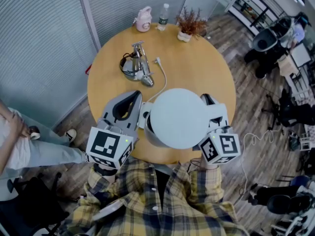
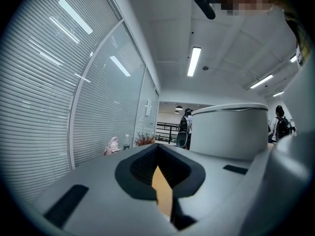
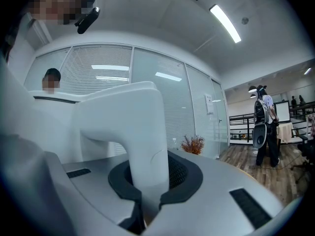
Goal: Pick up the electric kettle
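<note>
Kettle (image 1: 177, 117) (white, electric, round flat lid) is seen from above in the head view, over the near edge of the round wooden table (image 1: 206, 68), directly in front of the person. It is held upright: long axis vertical, lid up and level, thick white handle (image 3: 142, 132) turned to the person's right. Whether its base touches the table can't be told. The handle is pinched between the jaws of the right gripper (image 3: 147, 200), pads pressed on both sides. The left gripper (image 2: 165, 195) is level just beside the kettle's left side, jaws only a slit apart w/ nothing between; only tabletop is seen through the gap. Kettle lid is shut, so contents aren't seen. At the far edge a small white pot (image 1: 184, 36) holds a dried reddish plant (image 1: 192, 21), next to a clear plastic bottle (image 1: 163, 16) and a pink container (image 1: 143, 19). Mid-table a shiny metal object (image 1: 138, 65) lies w/ a white cord (image 1: 162, 77).
</note>
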`<state>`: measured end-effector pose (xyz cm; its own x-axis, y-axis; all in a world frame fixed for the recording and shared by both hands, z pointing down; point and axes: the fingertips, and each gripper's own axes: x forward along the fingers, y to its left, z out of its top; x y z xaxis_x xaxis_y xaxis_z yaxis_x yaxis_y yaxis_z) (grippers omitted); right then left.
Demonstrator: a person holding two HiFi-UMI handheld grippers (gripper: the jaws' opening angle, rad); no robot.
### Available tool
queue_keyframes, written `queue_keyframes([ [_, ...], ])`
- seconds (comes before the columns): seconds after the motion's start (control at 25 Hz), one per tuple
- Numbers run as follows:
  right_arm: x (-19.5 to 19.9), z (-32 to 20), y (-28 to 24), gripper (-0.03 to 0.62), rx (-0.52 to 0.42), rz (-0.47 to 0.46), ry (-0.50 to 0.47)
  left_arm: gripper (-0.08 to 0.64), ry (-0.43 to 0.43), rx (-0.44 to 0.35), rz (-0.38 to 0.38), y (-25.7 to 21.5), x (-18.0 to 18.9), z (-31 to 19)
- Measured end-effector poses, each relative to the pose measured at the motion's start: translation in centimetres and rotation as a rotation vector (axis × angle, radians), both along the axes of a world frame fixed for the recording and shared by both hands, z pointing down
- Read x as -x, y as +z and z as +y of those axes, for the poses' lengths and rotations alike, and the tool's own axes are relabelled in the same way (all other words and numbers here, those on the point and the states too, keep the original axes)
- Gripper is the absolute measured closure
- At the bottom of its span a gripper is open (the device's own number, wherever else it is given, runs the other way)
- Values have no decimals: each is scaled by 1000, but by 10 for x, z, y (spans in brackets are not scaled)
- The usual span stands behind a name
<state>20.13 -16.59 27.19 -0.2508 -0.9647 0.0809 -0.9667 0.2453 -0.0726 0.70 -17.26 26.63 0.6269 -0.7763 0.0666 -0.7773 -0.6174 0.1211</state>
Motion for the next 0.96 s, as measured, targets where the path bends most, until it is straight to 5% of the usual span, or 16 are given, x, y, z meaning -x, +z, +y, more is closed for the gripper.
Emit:
queue_keyframes([
  [0.96,-4,-4,7,546,16,16,19,557,-4,8,-2,5,3,-5],
])
